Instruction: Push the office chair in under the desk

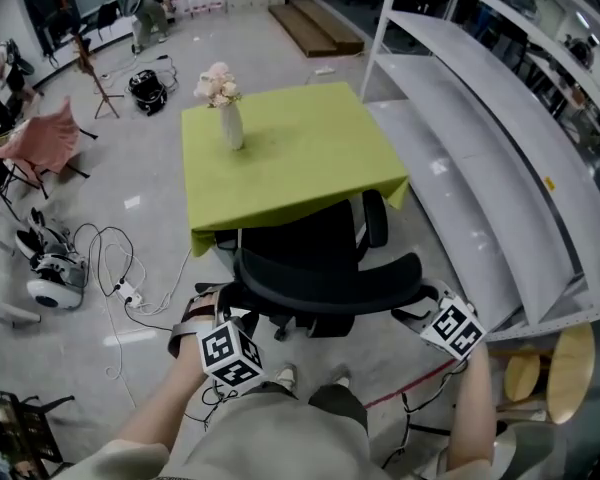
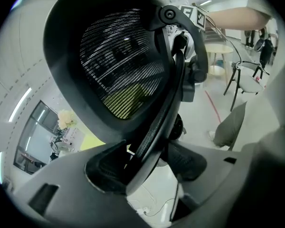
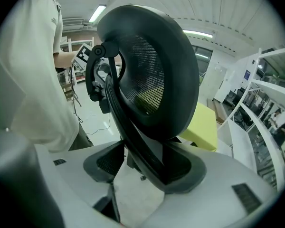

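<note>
A black mesh office chair stands at the near side of the desk, which has a green cloth; its seat is partly under the desk top. My left gripper is at the backrest's left end and my right gripper at its right end. In the left gripper view the backrest's rim runs between the pads of my left gripper, which close on it. In the right gripper view the rim lies against the far pad of my right gripper, with a gap to the near pad.
A white vase of flowers stands on the desk. A white shelving rack runs along the right. Cables and a round device lie on the floor at left. A wooden stool is at the right, and a pink chair at the far left.
</note>
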Tool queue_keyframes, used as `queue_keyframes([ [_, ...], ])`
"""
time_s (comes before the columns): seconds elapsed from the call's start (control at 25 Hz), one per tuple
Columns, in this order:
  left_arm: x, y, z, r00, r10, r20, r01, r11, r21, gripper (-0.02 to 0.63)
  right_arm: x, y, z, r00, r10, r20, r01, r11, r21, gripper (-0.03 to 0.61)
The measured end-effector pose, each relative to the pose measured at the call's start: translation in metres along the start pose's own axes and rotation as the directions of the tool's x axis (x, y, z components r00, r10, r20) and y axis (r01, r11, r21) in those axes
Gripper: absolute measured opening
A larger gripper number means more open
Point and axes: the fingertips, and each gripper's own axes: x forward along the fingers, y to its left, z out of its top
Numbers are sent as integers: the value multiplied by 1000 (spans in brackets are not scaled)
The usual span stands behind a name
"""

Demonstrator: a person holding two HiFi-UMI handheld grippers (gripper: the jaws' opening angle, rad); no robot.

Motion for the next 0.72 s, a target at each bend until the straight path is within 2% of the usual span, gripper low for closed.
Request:
queue_keyframes([
  [0.56, 28, 28, 29, 998, 56, -16, -57, 997, -46, 264, 13, -65, 7, 997, 80, 24, -77, 992, -102, 245],
  [0.72, 41, 39, 35, 996, 72, -47, -76, 993, -86, 268, 22, -88, 10, 993, 111, 27, -106, 985, -137, 239],
])
